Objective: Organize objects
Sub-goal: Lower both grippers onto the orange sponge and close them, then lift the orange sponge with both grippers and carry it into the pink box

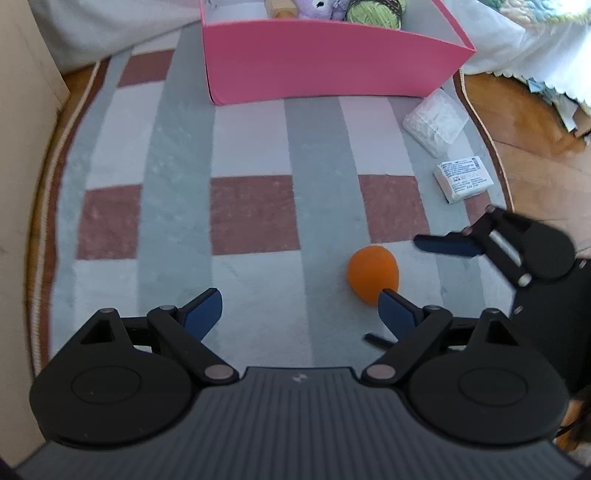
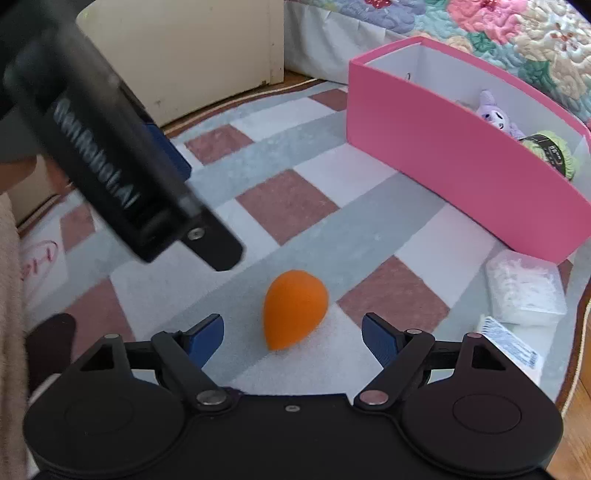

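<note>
An orange egg-shaped sponge (image 2: 294,308) lies on the checked rug, just ahead of my open, empty right gripper (image 2: 293,338), between its two blue fingers. In the left wrist view the sponge (image 1: 372,274) lies right of my open, empty left gripper (image 1: 301,312), near its right finger; the right gripper (image 1: 417,291) comes in there from the right. A pink box (image 1: 325,62) stands at the far side of the rug and holds a purple plush toy (image 2: 496,116) and green yarn (image 2: 552,151).
A clear plastic box of white bits (image 1: 435,122) and a small white labelled packet (image 1: 463,178) lie on the rug right of the pink box. A bed with a floral quilt (image 2: 480,26) is behind. A cream cabinet (image 2: 184,48) stands at left. The left gripper's body (image 2: 103,147) crosses the right view.
</note>
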Action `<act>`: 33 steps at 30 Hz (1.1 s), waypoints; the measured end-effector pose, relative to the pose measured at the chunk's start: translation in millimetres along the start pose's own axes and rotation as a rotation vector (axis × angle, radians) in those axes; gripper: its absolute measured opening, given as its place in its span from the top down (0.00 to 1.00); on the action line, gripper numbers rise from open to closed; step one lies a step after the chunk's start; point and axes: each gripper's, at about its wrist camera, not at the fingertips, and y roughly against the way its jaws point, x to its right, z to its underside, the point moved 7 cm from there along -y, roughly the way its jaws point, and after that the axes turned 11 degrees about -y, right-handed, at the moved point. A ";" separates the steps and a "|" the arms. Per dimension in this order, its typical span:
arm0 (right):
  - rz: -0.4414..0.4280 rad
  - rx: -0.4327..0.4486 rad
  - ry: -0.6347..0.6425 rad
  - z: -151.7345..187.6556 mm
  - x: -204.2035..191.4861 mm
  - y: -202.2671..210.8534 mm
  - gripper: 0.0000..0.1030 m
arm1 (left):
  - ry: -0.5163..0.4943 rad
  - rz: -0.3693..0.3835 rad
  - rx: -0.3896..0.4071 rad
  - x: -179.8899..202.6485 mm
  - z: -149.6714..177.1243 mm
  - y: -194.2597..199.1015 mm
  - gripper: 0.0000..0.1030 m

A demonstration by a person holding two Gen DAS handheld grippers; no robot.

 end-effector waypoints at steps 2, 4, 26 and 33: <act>0.010 0.012 -0.004 2.5 -1.2 -6.1 0.19 | 0.021 0.019 0.001 1.3 2.3 -7.2 0.12; 0.022 0.028 -0.018 3.7 -0.6 -9.5 0.20 | 0.016 0.026 0.010 4.9 3.9 -13.9 0.12; 0.007 0.079 -0.229 -4.6 21.1 -4.8 0.63 | 0.053 0.255 0.172 12.7 -15.1 -29.1 0.75; -0.005 0.074 -0.220 -3.0 17.9 5.6 0.64 | 0.071 0.313 0.156 17.8 -9.5 -24.7 0.85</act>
